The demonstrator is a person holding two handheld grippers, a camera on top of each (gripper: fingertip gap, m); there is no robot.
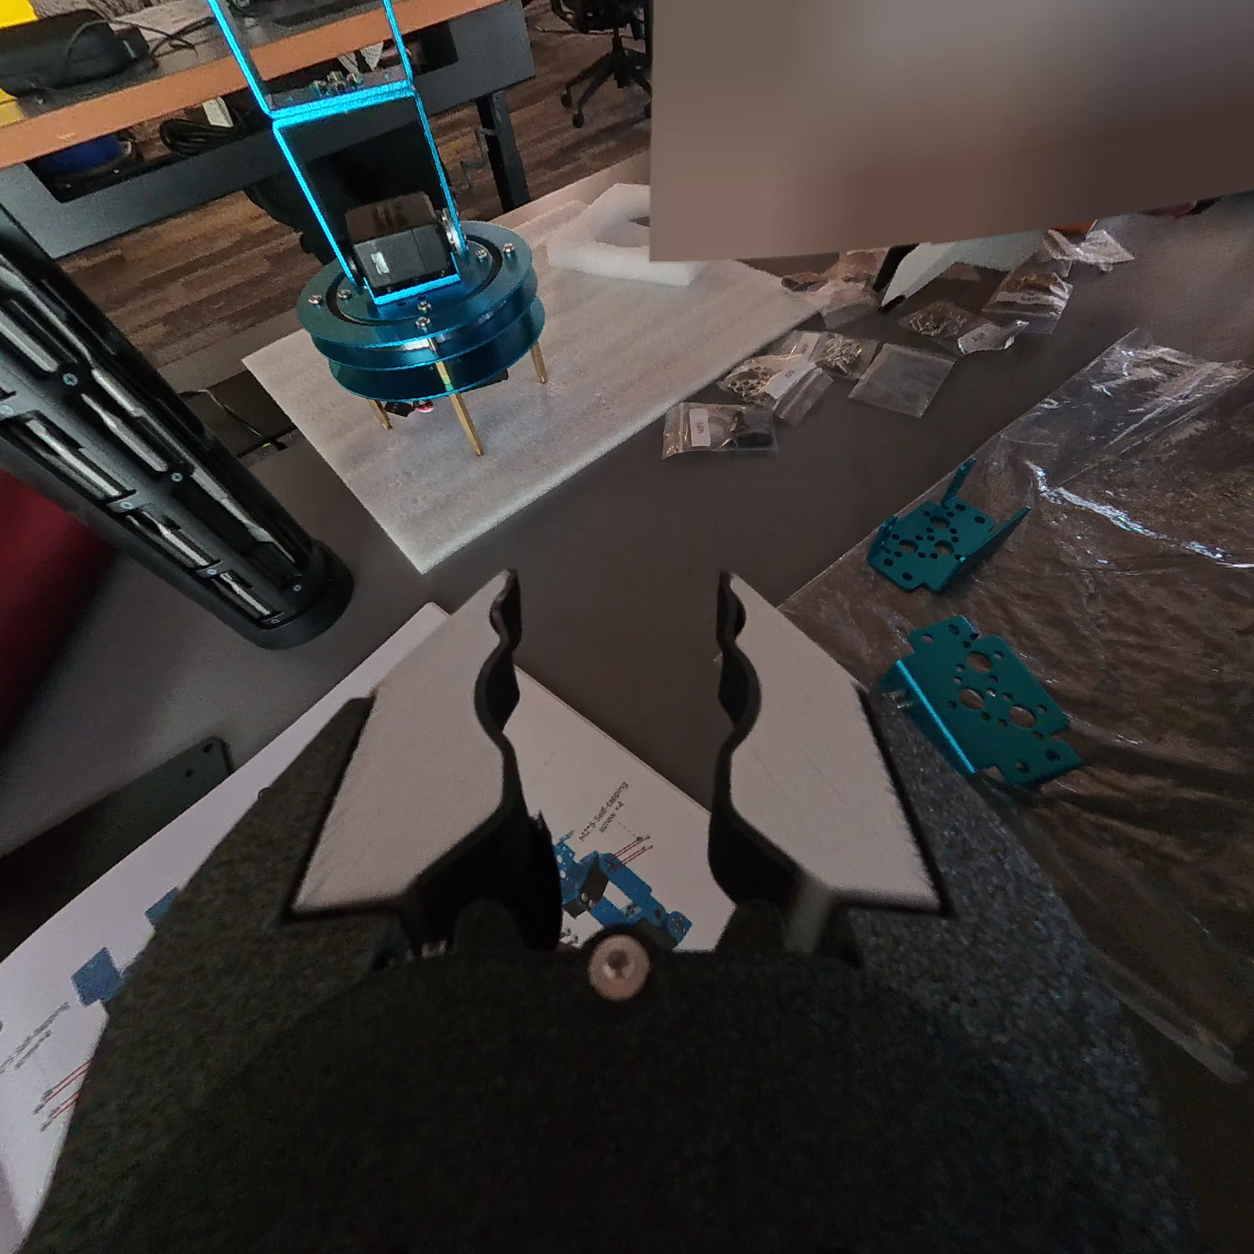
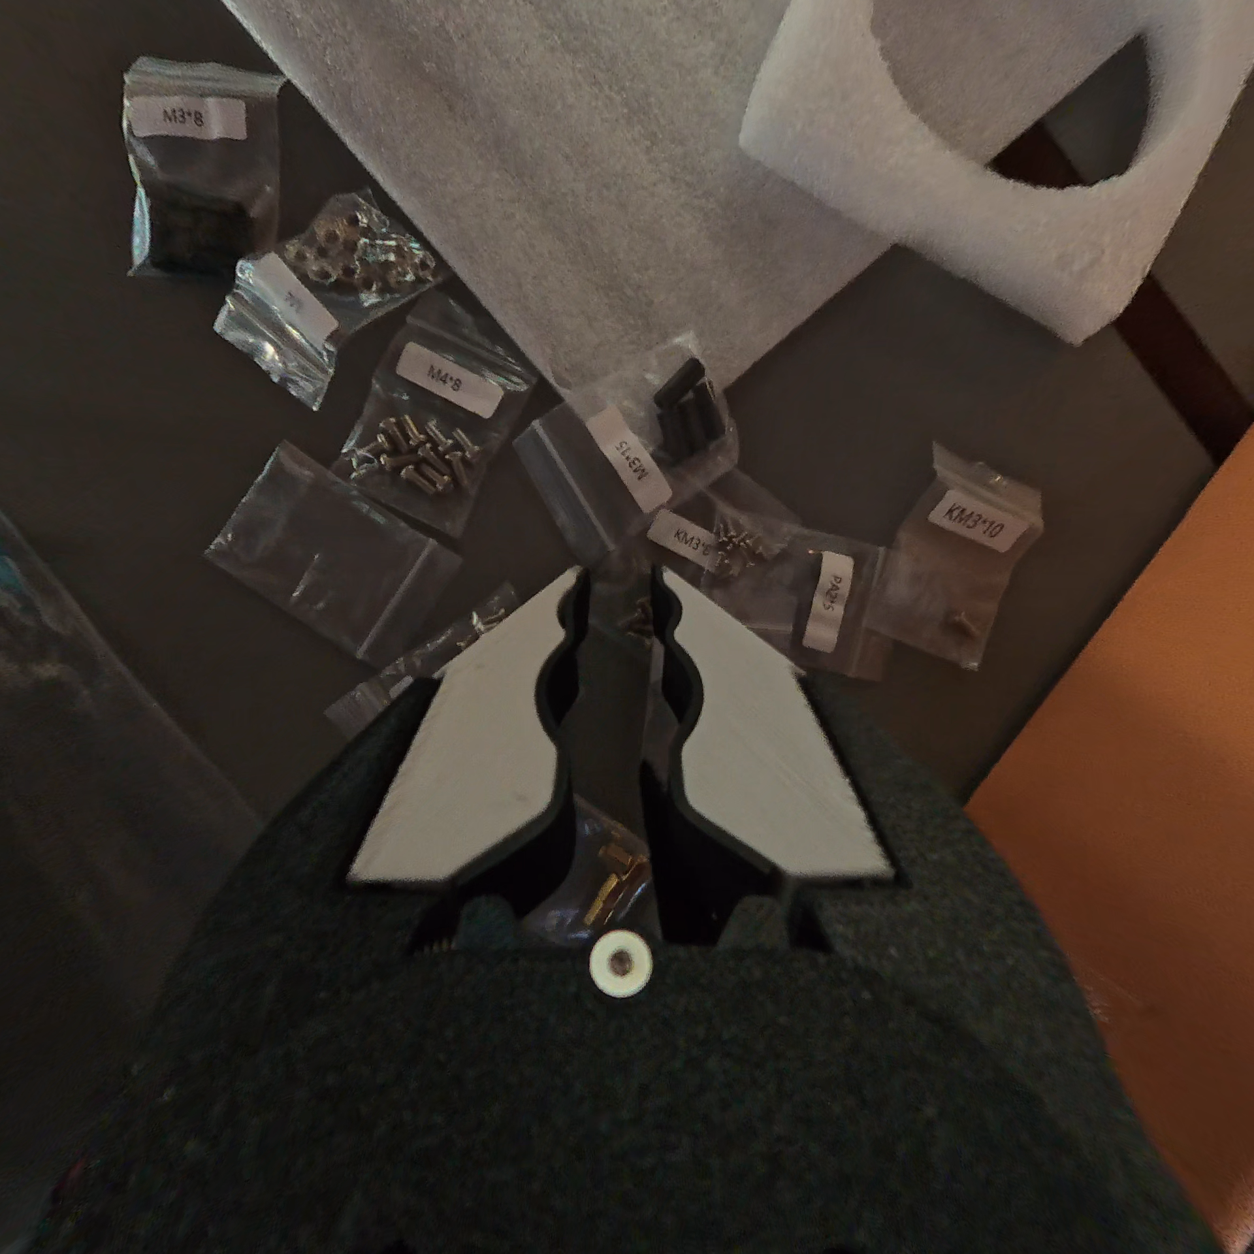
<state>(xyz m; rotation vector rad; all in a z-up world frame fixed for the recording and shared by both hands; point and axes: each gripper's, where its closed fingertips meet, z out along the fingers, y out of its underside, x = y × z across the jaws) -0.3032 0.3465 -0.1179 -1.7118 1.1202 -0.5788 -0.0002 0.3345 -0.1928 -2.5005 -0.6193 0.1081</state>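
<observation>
Two grippers, both over a dark table (image 1: 611, 529). Left gripper (image 1: 616, 597) hangs with its jaws spread wide and nothing between them, above a printed sheet (image 1: 597, 767) with blue diagrams. Just right of it, two blue brackets (image 1: 984, 699) (image 1: 943, 543) lie on crinkled plastic film (image 1: 1153, 611). Farther off, a blue round base (image 1: 421, 326) on brass legs stands on a white foam sheet (image 1: 543, 441); a black column (image 1: 169, 488) rises to the left.

Right gripper (image 2: 619, 583) has its jaws drawn near each other with a narrow gap — a clear bag (image 2: 631, 611) with a few small screws lies in that gap, though whether the pads pinch it I cannot tell. A second bag of brass parts (image 2: 617, 875) shows lower between the fingers. Around the tips lie more labelled bags — one of silver screws (image 2: 421, 448), one of black pieces (image 2: 685, 407). A white foam block (image 2: 950, 203) sits beyond
</observation>
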